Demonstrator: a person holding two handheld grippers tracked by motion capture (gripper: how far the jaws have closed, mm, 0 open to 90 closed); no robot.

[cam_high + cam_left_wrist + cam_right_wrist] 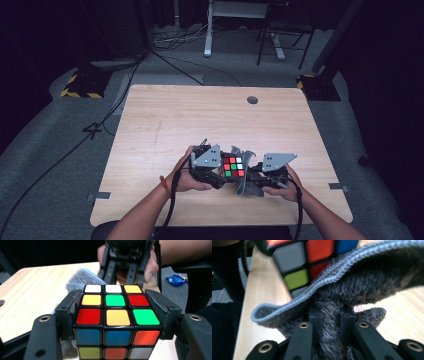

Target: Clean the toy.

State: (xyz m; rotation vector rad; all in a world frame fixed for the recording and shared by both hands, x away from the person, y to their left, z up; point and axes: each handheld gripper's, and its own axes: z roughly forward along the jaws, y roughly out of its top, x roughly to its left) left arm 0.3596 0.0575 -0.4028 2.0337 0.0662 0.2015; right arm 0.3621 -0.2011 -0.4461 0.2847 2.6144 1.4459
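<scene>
Forearms entered the high view's bottom edge; the cube (233, 167) sat low centre. Left gripper (117, 315) clamped it mid-frame. Right gripper (331, 322) pinched the grey cloth (362, 287), lower centre. Wiping probably wanted steady clamping, light strokes.

Table (165, 125): light wood-grain top, round dark grommet (252, 100) near far edge; grey carpeted floor (45, 150) around it, black cables (60, 160) trailing across at left; yellow-black striped base (80, 86) beyond far-left corner; white desk leg (208, 30) and dark chair frame (280, 37) behind; blue wrapper (176, 280) on floor.
</scene>
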